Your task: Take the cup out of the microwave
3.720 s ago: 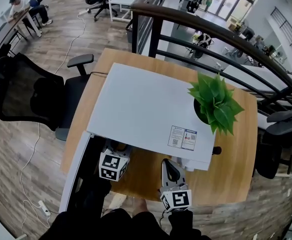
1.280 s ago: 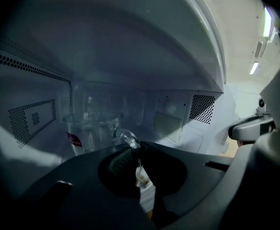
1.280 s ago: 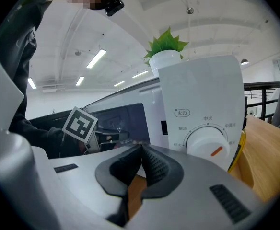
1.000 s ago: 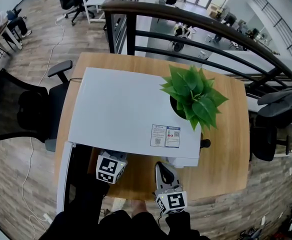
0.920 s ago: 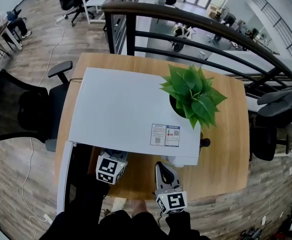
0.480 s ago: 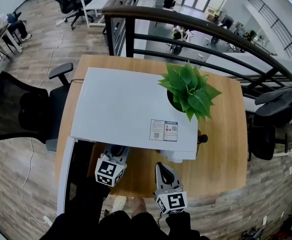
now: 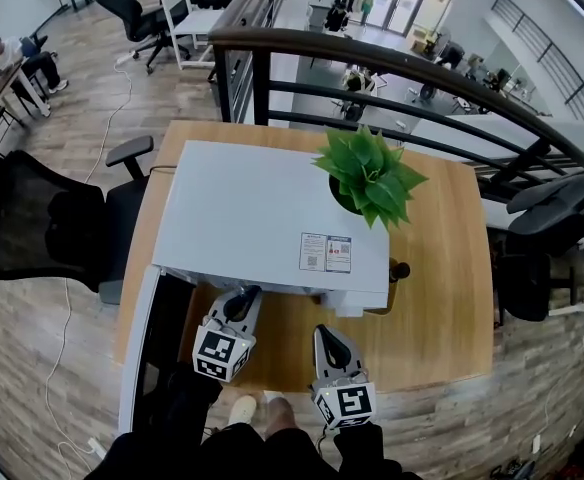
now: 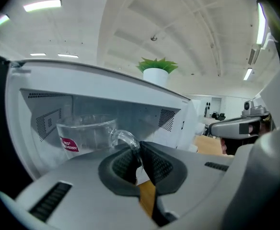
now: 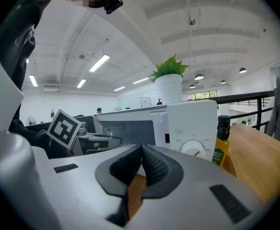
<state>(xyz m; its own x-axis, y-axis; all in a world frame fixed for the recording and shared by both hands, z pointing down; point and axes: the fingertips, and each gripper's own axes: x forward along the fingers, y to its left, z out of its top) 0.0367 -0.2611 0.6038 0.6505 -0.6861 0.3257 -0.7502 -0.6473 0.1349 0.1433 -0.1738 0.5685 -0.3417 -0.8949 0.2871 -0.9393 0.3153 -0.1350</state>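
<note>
A clear glass cup [image 8: 85,133] with a red label hangs at the mouth of the white microwave [image 7: 262,218]. My left gripper [image 8: 139,150] is shut on the cup's curved handle [image 8: 125,139], which sits pinched between the dark pads. From the head view the left gripper [image 7: 244,303] pokes toward the microwave's front edge, and the cup itself is hard to make out there. My right gripper [image 7: 328,336] hovers over the table in front of the control panel [image 9: 192,123], shut with nothing between its jaws.
The microwave door [image 7: 157,338] stands swung open at the left. A potted plant [image 7: 367,173] sits on top of the microwave. A yellow bottle [image 9: 220,145] stands at its right on the wooden table [image 7: 442,298]. Office chairs [image 7: 47,218] flank the table; a railing [image 7: 402,68] runs behind.
My left gripper has drawn back out from under the microwave's front edge toward me and slightly up, still holding the cup. The right gripper has barely shifted.
</note>
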